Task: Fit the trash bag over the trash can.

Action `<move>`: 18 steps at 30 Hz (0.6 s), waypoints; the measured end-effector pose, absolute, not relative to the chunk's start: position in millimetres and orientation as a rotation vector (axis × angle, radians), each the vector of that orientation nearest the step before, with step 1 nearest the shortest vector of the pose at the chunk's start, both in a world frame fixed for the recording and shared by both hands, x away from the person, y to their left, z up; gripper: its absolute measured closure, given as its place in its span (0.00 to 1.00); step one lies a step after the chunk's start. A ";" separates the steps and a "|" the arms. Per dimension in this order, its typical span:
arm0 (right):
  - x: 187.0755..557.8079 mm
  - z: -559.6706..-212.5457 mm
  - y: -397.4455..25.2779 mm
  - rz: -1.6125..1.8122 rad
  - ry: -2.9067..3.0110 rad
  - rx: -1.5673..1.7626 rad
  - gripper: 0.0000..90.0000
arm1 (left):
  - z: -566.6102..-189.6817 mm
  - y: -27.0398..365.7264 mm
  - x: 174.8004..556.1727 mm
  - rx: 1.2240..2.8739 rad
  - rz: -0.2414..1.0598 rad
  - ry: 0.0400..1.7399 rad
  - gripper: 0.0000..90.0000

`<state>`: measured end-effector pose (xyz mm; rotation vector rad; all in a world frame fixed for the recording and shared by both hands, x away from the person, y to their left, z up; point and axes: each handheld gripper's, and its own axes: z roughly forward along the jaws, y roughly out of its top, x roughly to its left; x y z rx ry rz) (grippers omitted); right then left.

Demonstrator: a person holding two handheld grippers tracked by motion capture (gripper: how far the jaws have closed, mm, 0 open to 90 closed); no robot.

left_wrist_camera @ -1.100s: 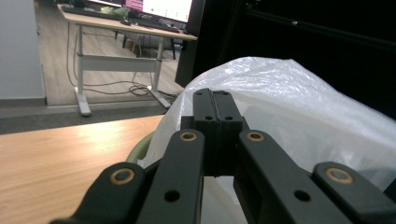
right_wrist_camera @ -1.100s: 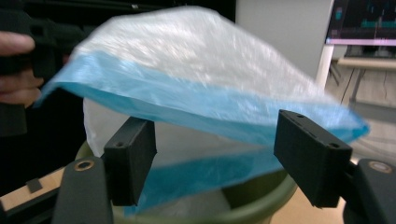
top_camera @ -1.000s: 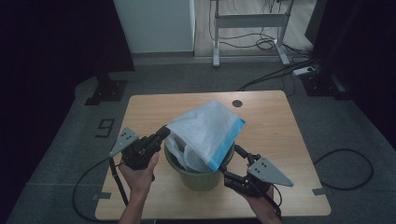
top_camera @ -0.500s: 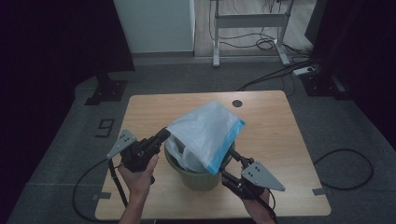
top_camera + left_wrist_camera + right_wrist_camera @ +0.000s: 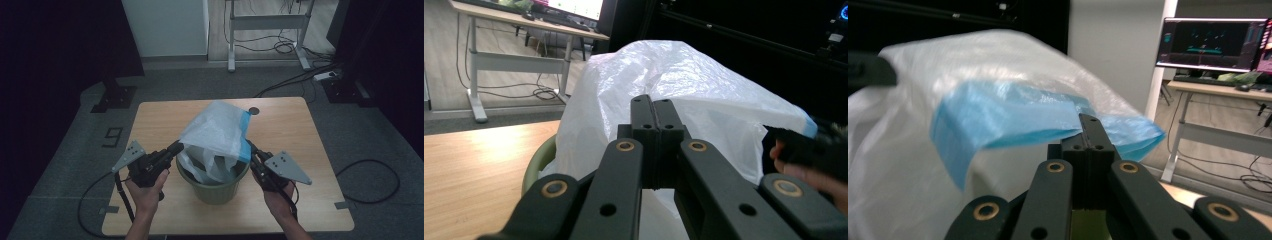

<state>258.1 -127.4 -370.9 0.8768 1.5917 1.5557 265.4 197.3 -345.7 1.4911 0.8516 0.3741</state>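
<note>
So far, partly done: the bag (image 5: pixel 220 135) is over the bin (image 5: pixel 215 187), but its mouth is not yet seated on the rim. The bin stands upright on the counter (image 5: pixel 150 120), near the front edge, between my two hands. My left gripper (image 5: pixel 176 148) pinches the bag's left edge; in the left gripper view the jaws are pressed together with white film (image 5: pixel 694 95) caught at their tips. My right gripper (image 5: pixel 248 146) pinches the opposite edge, at the blue band (image 5: pixel 998 125); in the right gripper view those jaws are likewise closed on the blue hem. Between the two pinch points the bag is held up and stretched, billowing above the bin and tilted toward the far side of the counter. Some of the film hangs down inside the bin; the high view shows crumpled white folds within the green rim (image 5: pixel 182 172). Whether the bottom of the bag reaches the floor of the bin I cannot tell. Judgement: the mouth is open and roughly centred, so the opening step looks complete. Left to do: lower both edges, draw the blue band outward and fold it down over the rim all round, then release. The near rim toward me is bare of film, as far as the high view shows, so that side needs covering too. Risk: thin film could slip from either pinch when stretched.
</note>
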 end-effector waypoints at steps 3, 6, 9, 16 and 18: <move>261.4 -362.5 -133.2 1.558 1.567 0.879 0.99 | -343.7 193.9 266.8 1.500 0.373 0.842 1.00; 261.3 -361.9 -134.8 1.584 1.596 0.875 0.99 | -343.1 192.0 267.3 1.499 0.375 0.839 1.00; 255.9 -370.6 -132.4 1.597 1.628 0.863 0.99 | -344.3 191.0 267.7 1.503 0.375 0.843 1.00; 262.5 -372.0 -136.5 1.623 1.618 0.908 0.99 | -344.8 193.0 265.9 1.504 0.370 0.844 1.00; 264.8 -362.9 -133.9 1.621 1.607 0.890 0.99 | -344.7 194.9 264.5 1.502 0.370 0.842 1.00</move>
